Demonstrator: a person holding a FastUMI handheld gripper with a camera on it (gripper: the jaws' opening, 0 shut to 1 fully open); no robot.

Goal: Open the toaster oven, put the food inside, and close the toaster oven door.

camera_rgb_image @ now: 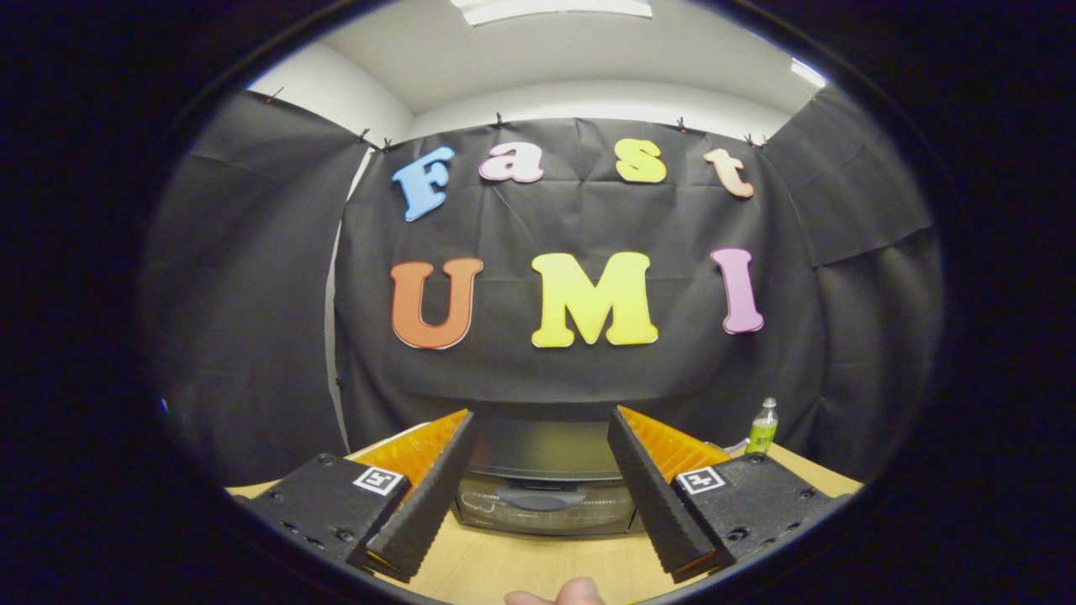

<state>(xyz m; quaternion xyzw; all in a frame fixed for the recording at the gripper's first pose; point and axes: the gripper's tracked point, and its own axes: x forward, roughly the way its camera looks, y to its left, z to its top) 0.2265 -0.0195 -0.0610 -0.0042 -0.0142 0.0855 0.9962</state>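
- I see the toaster oven (545,483) on the tabletop (521,563), and its door looks closed, so I think nothing is done yet.
- I still have to open the door, put the food in, and close it.
- I cannot spot the food from here.
- My hand-held gripper (540,428) is spread wide and holds nothing.
- The toaster oven sits just ahead of the fingers (420,504), in the gap between them, not touching.
- A small green bottle (763,427) stands off to the right, beyond the fingers.
- A fingertip (572,592) peeks in below.
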